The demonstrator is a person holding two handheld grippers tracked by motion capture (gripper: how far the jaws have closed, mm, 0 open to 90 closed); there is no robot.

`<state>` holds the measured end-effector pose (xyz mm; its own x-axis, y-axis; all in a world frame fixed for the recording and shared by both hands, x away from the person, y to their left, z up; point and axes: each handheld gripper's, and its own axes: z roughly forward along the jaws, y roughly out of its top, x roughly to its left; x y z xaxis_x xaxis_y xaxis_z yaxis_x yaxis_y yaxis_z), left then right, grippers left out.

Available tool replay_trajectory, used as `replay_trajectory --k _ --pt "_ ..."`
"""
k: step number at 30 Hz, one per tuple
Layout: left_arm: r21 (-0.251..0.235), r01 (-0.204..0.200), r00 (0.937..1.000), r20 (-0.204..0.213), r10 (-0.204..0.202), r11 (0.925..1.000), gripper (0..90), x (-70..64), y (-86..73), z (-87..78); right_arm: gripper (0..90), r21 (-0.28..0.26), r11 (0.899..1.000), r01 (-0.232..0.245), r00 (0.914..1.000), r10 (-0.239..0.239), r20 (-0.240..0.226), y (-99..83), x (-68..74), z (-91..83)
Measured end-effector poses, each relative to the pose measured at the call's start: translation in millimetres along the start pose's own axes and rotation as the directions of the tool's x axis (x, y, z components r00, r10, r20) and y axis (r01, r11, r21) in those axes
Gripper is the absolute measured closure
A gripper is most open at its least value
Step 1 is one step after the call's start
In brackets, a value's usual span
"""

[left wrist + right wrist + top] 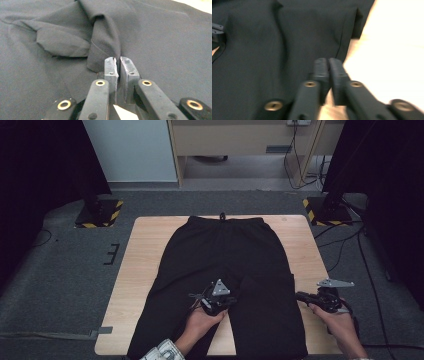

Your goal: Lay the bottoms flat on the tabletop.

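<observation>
Black trousers (225, 255) lie flat on the wooden table (145, 250), waistband at the far edge, legs toward me. My left gripper (227, 299) rests at the inner seam between the legs. In the left gripper view it (118, 60) is shut on a raised fold of the trousers (105, 37). My right gripper (299, 295) sits at the outer edge of the right leg. In the blurred right gripper view its jaws (328, 61) are together over the trousers' (274, 50) side hem, beside bare table (387, 50). Whether cloth is pinched there I cannot tell.
Two stand bases with yellow-black stripes (97, 214) (325, 212) sit on the grey carpet beyond the table's far corners. Cables (350, 245) trail over the floor at the right. Bare wood shows on both sides of the trousers.
</observation>
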<state>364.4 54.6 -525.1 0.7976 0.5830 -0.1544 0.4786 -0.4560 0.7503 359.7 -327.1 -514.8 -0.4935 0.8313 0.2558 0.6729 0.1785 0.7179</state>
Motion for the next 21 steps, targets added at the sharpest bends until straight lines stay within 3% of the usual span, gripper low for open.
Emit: replay_trajectory --k 5,9,10,11,13,14,16,21 --pt "-0.011 0.006 1.0000 -0.004 -0.006 0.9999 83.5 3.6 -1.2 2.7 45.2 -0.046 0.999 0.001 0.9970 0.002 0.077 11.1 -4.0 19.1" --pt "-0.013 0.007 1.0000 -0.006 -0.007 0.9999 83.8 5.4 -1.3 4.0 35.4 -0.034 0.999 -0.006 0.9921 0.010 0.125 21.2 -3.2 37.2" --pt "-0.012 0.008 0.9999 -0.007 -0.008 0.9999 83.8 5.9 -1.5 4.1 36.7 -0.031 0.999 -0.009 0.9917 0.013 0.128 23.1 -2.8 41.6" --pt "-0.011 0.009 0.9999 -0.007 -0.010 0.9999 83.9 6.3 -1.6 4.1 43.5 -0.025 1.000 -0.005 0.9910 0.009 0.133 24.6 -2.3 45.7" --pt "-0.015 0.010 0.9999 -0.006 -0.010 0.9998 84.1 5.8 -1.3 3.3 65.5 -0.030 0.999 0.011 0.9928 -0.008 0.119 26.1 1.6 50.9" --pt "-0.015 0.010 0.9999 -0.006 -0.010 0.9998 84.3 5.8 -1.3 3.3 65.5 -0.030 0.999 0.011 0.9928 -0.008 0.119 26.1 1.6 50.9" --pt "-0.015 0.007 1.0000 0.002 -0.007 0.9999 84.6 5.2 -0.2 1.8 87.9 -0.003 1.000 0.029 0.9949 -0.028 0.097 26.4 7.0 52.8" --pt "0.002 0.004 0.9997 0.025 -0.004 1.0000 84.6 3.5 -0.4 -3.4 89.2 0.028 0.999 0.024 0.9955 -0.026 0.091 20.7 7.0 34.9"
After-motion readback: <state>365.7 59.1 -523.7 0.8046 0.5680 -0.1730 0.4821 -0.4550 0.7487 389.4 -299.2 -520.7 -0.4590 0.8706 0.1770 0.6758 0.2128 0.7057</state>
